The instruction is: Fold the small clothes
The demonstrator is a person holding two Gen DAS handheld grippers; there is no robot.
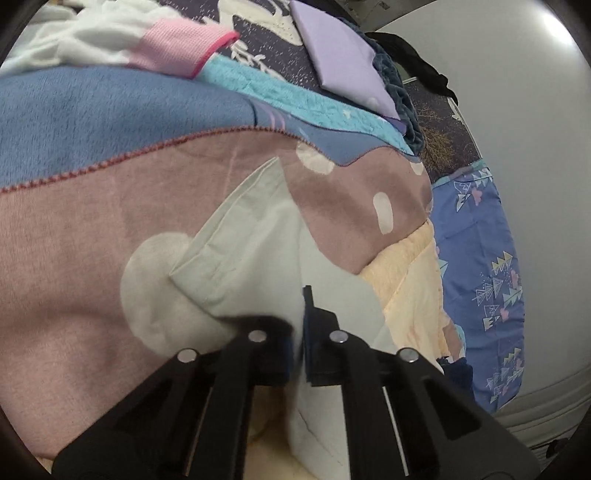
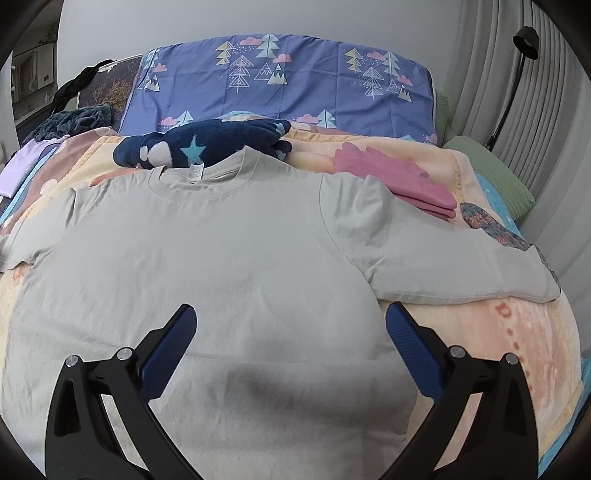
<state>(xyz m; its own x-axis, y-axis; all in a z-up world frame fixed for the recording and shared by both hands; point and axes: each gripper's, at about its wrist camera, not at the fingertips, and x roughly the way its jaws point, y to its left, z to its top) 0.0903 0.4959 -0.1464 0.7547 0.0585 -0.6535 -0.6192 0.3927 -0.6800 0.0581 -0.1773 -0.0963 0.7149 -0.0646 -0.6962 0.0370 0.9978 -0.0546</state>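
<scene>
The grey T-shirt (image 2: 207,258) lies flat on the bed's patterned blanket (image 2: 498,332). The left claw (image 1: 299,332) pinches its sleeve (image 1: 236,251); the right claw (image 2: 290,321) hovers spread above the body. The sleeve should probably fold inward with a straight crease. Far off, a tree-print pillow (image 2: 295,85) meets a grey wall (image 2: 110,22).

The grey T-shirt (image 2: 229,258) runs off the lower edge; its hem is hidden behind the right gripper (image 2: 290,325).
</scene>
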